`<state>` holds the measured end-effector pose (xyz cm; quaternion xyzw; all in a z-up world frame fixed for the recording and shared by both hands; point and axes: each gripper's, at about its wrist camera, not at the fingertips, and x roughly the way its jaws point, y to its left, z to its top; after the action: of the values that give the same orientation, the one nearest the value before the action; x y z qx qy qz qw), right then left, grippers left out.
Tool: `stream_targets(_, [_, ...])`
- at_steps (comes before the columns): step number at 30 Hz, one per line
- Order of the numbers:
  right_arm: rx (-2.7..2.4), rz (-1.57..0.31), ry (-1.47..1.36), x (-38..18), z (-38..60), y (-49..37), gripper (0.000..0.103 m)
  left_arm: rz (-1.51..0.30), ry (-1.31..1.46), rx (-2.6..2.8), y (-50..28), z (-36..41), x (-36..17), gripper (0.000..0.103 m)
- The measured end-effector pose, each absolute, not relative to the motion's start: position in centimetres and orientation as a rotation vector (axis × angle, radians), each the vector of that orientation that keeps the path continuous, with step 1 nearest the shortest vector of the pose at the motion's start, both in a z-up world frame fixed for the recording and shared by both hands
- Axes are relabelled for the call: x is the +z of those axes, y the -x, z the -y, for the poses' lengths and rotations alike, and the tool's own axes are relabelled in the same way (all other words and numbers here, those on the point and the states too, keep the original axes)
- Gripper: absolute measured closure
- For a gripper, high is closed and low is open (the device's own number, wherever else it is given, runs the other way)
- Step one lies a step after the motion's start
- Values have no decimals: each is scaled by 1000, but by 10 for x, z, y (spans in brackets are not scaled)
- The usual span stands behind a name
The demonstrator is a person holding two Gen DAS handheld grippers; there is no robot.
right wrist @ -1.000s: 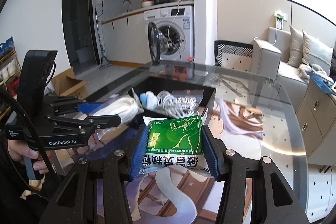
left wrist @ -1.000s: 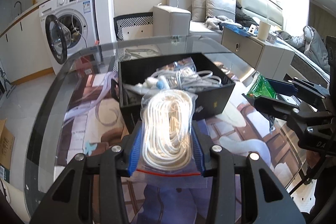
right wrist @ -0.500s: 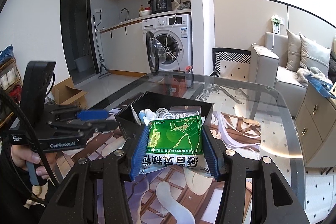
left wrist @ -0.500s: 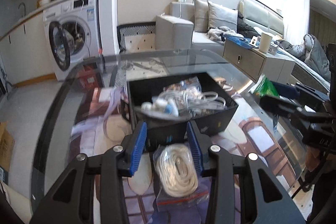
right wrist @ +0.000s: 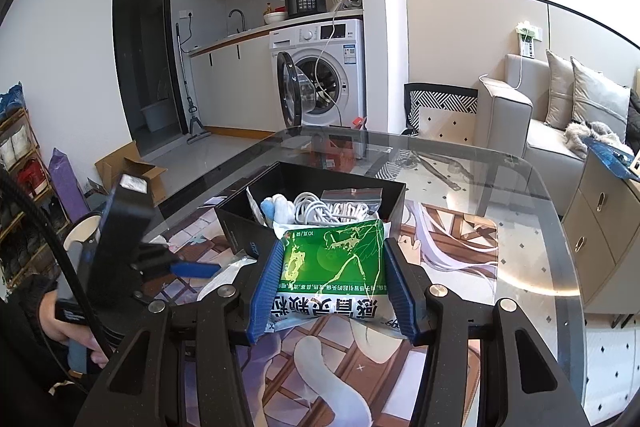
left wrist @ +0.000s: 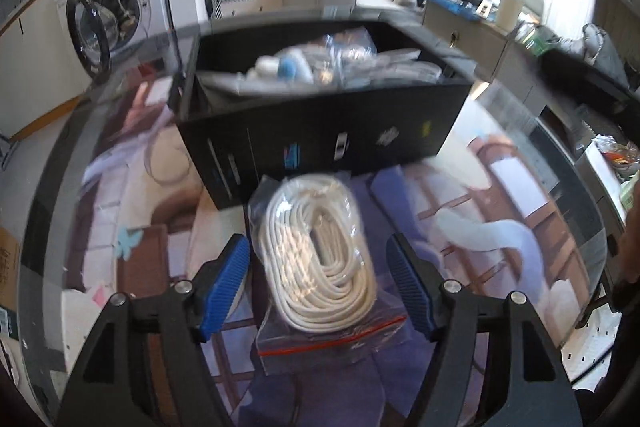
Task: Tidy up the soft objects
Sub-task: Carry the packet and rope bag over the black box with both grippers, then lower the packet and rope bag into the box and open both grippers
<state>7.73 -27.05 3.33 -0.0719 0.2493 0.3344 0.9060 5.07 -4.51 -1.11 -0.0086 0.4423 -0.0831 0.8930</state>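
A clear zip bag holding a coil of white rope [left wrist: 320, 255] lies on the glass table [left wrist: 500, 195] just in front of the black box [left wrist: 320, 131]. My left gripper [left wrist: 320, 279] straddles the bag; its jaws are opening and the blue pads stand clear of the plastic on both sides. The box [right wrist: 344, 179] holds white cables, a bagged item and a small blue and white thing. My right gripper [right wrist: 332, 287] is shut on a green packet [right wrist: 332, 267], held above the table in front of the box. The left gripper [right wrist: 192, 270] shows low at the left there.
A picture mat [right wrist: 460, 251] covers the glass table under the box. A washing machine [right wrist: 320, 75] with its door open stands beyond the far edge, a sofa [right wrist: 520, 115] and a cabinet [right wrist: 600, 219] to the right. A hand [right wrist: 60, 323] holds the left gripper's handle.
The left gripper let go of the rope bag, which went from in front of the box's top down onto the table. Its jaws have widened and it has sunk. The right gripper keeps still.
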Motion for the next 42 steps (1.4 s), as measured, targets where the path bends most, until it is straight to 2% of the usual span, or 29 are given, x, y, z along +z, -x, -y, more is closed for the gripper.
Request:
stream_targets(1, [690,-515,147,33,271,-78,52,-929,16,-175,-51,46,-15,38])
stream_targets(3, [690,-516,147,33,271,-78,52,-904,-9,-178,-48,49,-14,59])
stream_targets(6, [690,-517,147,33,271,-78,52,-889,28,-222,-42,47,-8,68])
stream_targets(19, [703,-508,145,32,267,-80,52,-705,71,-243,-21,24,46,69])
stream_targets(42, [721,-526,127,35,238,-127,52,-664,117,-181,-95,5,67,68])
